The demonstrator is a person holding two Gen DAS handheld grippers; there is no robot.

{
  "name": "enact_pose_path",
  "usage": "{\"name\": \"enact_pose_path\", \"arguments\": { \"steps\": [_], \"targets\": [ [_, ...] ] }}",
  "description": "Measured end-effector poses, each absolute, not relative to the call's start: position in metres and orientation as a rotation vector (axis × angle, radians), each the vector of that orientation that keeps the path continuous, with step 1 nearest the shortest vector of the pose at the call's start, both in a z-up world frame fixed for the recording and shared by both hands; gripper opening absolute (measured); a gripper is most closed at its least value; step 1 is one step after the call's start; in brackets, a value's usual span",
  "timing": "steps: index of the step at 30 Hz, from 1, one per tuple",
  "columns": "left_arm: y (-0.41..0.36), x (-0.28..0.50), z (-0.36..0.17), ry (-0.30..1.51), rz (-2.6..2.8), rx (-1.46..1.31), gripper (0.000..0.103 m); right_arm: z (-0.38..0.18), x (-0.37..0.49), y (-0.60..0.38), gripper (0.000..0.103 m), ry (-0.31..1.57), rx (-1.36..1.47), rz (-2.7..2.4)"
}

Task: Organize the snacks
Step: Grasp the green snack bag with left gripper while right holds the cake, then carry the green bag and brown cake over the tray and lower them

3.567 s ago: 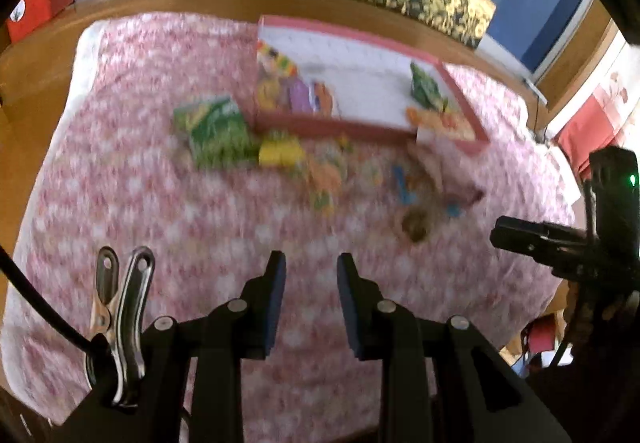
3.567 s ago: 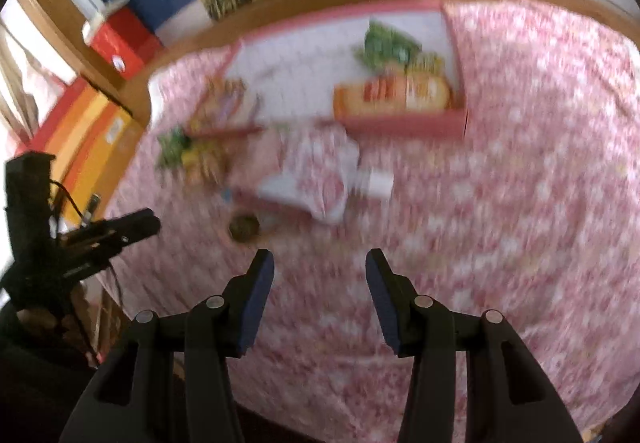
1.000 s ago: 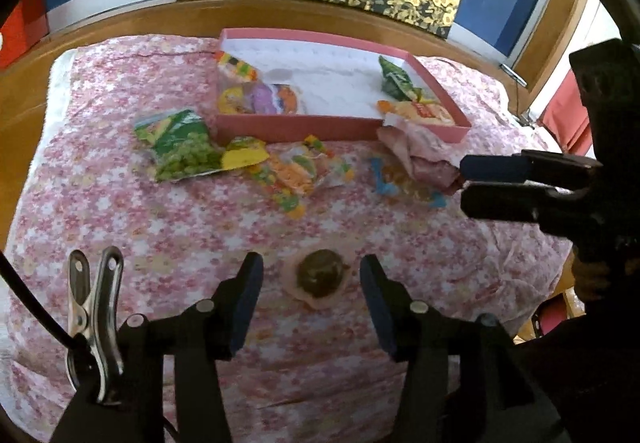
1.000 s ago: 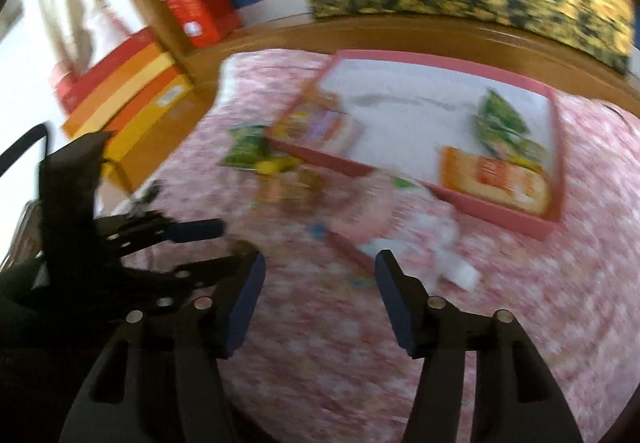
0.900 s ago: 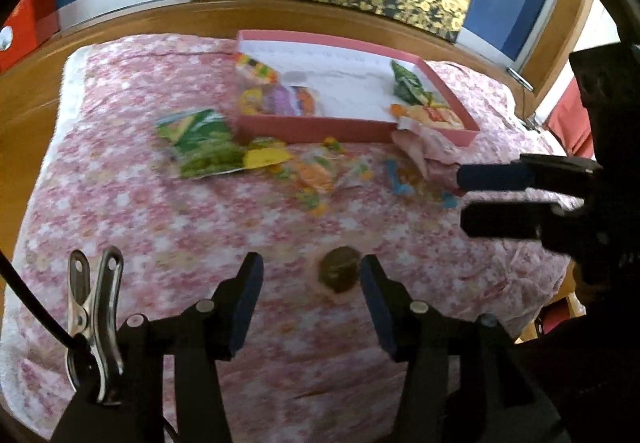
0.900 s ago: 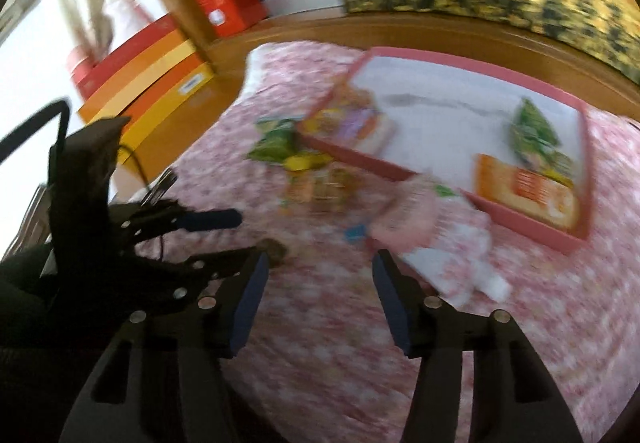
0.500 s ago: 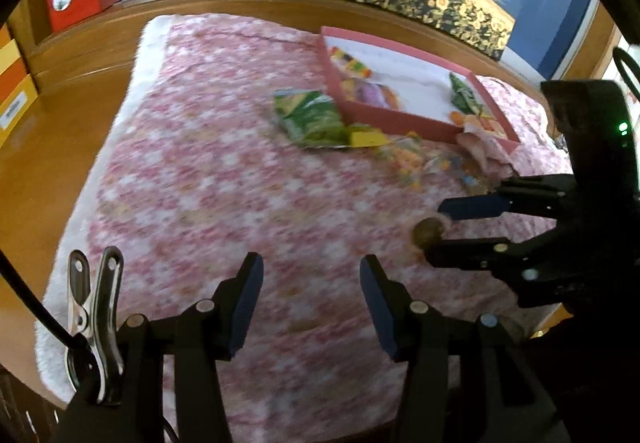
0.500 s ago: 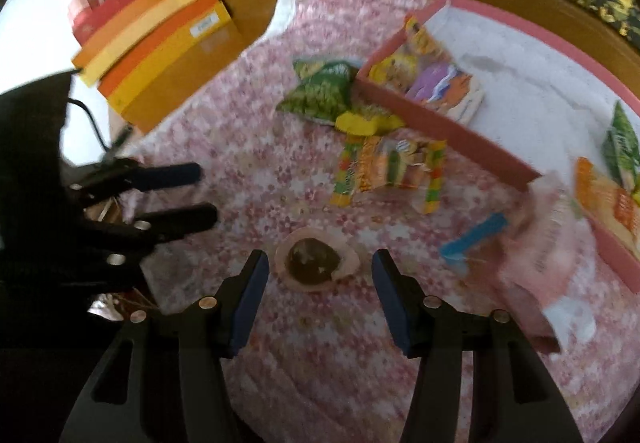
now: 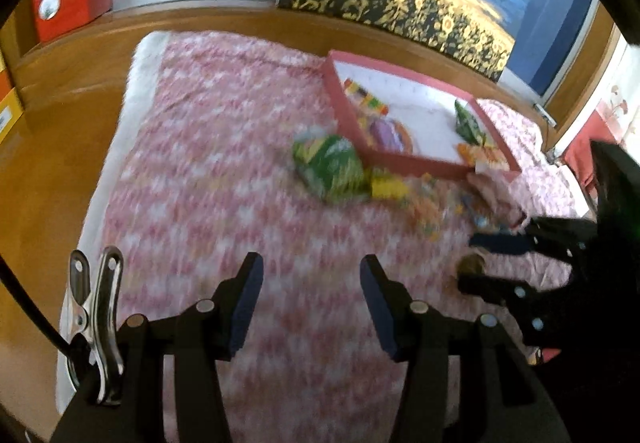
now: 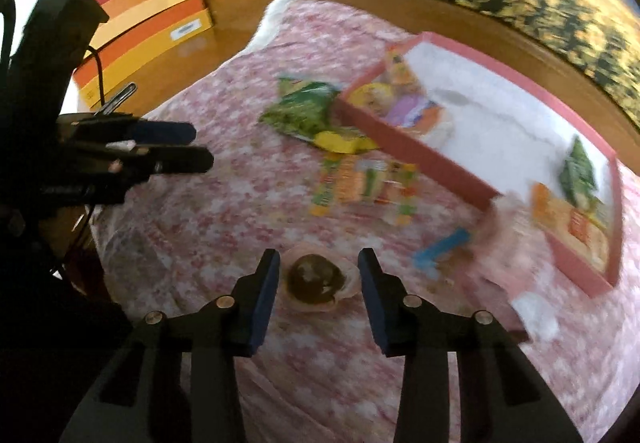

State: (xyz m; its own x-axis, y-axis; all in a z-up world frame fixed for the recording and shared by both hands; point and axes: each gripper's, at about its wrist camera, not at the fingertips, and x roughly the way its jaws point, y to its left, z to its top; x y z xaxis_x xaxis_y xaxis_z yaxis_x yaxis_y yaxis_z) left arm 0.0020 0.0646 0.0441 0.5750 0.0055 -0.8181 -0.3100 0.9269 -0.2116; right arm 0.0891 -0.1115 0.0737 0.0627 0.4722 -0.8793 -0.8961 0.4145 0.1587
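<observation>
In the left wrist view, the left gripper [image 9: 311,279] sits at the bottom centre of the frame, its jaws spread with only the pink flowered cloth [image 9: 224,179] showing between them, so it grips nothing. Right of centre lies a green snack bag [image 9: 332,167] just beside the near left corner of the pink tray [image 9: 416,162], with a yellow packet [image 9: 390,187] beside the bag (all of it blurred). At the right edge the right gripper [image 9: 478,263] reaches in, and a round brown snack [image 9: 472,265] shows between its two fingers.

In the right wrist view, the right gripper [image 10: 318,275] fills the lower centre, its jaws having just been closing around the round brown snack [image 10: 316,279] in its pale wrapper. The snack lies between the pads, but gaps remain on both sides, so it is not yet clamped. Above it lies an orange candy packet [image 10: 364,187]; the green snack bag [image 10: 306,111] and yellow packet [image 10: 340,141] lie against the pink tray [image 10: 412,155], which stretches to the right edge. The left gripper [image 10: 192,147] juts in from the left, jaws apart.
</observation>
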Motion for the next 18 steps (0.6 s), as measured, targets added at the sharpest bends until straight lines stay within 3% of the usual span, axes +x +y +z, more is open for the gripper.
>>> {"name": "enact_pose_path", "arguments": {
  "steps": [10, 13, 18],
  "targets": [
    [0.086, 0.07, 0.036, 0.943, 0.1, -0.385, 0.053, 0.082, 0.107, -0.156, 0.042, 1.107, -0.392, 0.917],
    [0.087, 0.076, 0.027, 0.967, 0.117, -0.407, 0.042, 0.085, 0.109, -0.166, 0.042, 1.103, -0.385, 0.895],
    [0.081, 0.058, 0.039, 0.941, 0.12, -0.4, 0.038, 0.091, 0.116, -0.182, 0.042, 1.133, -0.296, 0.92]
  ]
}}
